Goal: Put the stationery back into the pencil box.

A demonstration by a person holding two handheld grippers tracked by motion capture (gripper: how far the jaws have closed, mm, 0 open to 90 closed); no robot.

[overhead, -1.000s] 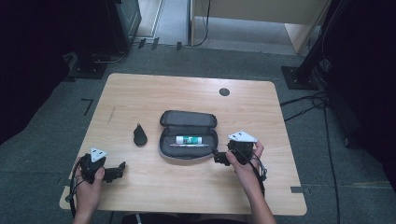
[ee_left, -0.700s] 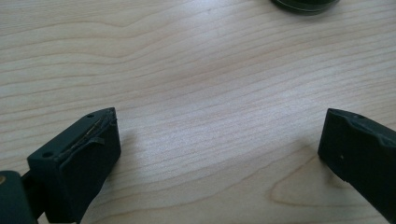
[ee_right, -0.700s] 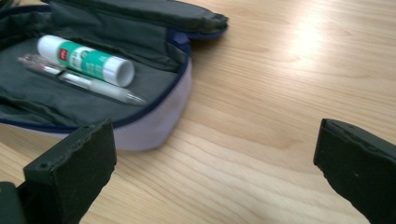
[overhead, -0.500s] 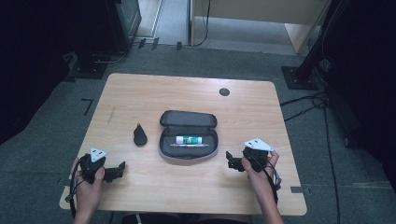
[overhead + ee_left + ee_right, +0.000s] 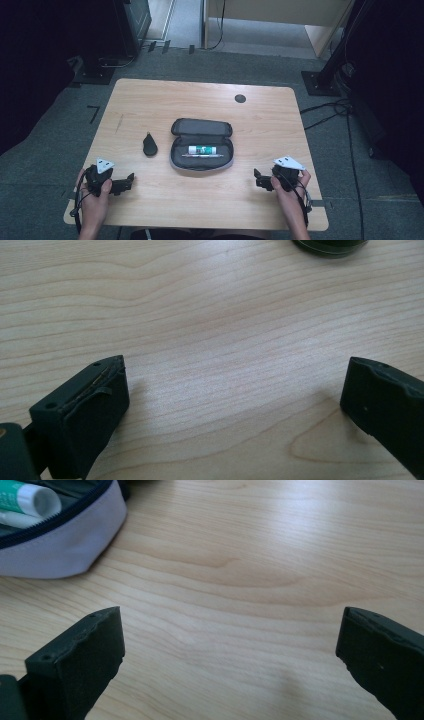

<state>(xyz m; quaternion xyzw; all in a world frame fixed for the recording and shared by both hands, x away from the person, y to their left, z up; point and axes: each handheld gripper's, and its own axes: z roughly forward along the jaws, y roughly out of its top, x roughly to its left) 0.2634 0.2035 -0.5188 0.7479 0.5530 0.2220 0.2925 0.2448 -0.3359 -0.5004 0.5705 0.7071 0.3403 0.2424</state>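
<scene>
The open pencil case lies in the middle of the bench (a glue stick inside). My left tongs rest left of the case, my right tongs right of it, both spread apart, holding nothing.

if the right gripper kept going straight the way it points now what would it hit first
Likely the open pencil case. The right gripper points left across bare table, and its own view shows the case's edge ahead and off to one side, so it might only clip it.
</scene>
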